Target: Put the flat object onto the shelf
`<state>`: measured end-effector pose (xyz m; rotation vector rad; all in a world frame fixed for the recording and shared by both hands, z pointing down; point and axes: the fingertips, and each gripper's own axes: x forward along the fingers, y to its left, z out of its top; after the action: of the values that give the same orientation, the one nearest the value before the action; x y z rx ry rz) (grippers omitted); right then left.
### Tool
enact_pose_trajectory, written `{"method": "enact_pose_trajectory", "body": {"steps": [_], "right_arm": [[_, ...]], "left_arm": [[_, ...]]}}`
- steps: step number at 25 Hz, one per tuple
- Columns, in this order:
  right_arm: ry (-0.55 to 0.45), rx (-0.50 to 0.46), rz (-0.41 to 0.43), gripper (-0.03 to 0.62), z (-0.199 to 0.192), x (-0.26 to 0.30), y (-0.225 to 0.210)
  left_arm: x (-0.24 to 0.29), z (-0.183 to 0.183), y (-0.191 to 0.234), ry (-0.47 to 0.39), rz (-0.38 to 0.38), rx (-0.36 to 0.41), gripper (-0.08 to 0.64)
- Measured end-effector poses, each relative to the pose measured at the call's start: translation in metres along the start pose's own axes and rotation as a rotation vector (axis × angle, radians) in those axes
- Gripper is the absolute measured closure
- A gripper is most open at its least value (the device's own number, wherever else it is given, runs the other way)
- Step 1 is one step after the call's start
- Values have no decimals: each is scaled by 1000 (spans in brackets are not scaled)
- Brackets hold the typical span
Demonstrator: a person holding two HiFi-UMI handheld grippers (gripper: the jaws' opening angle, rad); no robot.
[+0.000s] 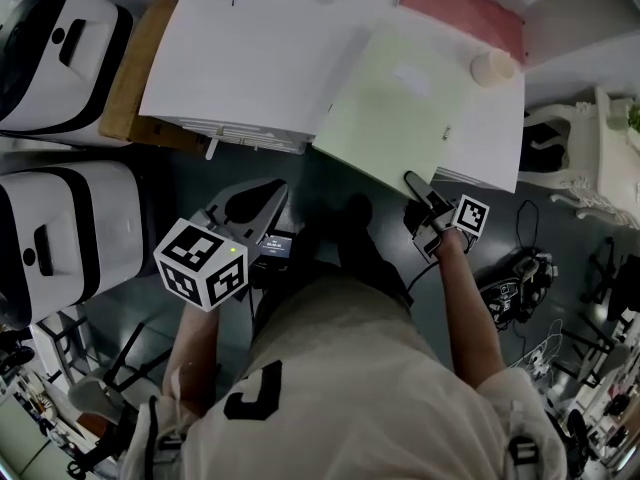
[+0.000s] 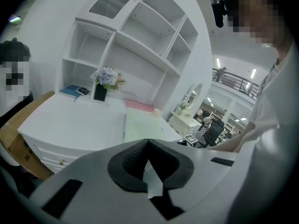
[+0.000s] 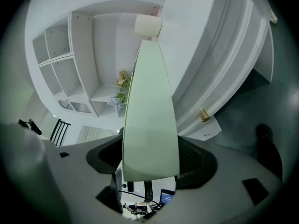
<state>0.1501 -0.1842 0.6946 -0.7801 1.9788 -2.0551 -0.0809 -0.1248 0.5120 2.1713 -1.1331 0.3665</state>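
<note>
Head view: the folder (image 1: 420,108), pale green, lies flat on the white worktop (image 1: 250,58), near corner at the front edge; the right gripper (image 1: 428,200) is at that corner; left gripper view: the left gripper (image 2: 148,143) is closed and empty (held off the worktop); right gripper view: jaws wide, straddling the folder (image 3: 149,111).

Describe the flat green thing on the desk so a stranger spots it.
Find the white desk. On its right half lies a pale green folder, near corner past the front edge. It is the only green sheet, beside a pink one and a cream cylinder.
</note>
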Motion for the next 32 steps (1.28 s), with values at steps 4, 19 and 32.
{"method": "enact_pose_trajectory", "body": {"steps": [4, 19, 32], "right_arm": [[-24, -7, 11, 255, -1, -1, 1], [-101, 36, 62, 290, -4, -17, 21], [-82, 74, 100, 276, -22, 0, 16]], "left_arm": [[-1, -7, -2, -3, -11, 2, 546], [-8, -13, -12, -16, -47, 18, 547], [-10, -15, -9, -20, -68, 24, 548]]}}
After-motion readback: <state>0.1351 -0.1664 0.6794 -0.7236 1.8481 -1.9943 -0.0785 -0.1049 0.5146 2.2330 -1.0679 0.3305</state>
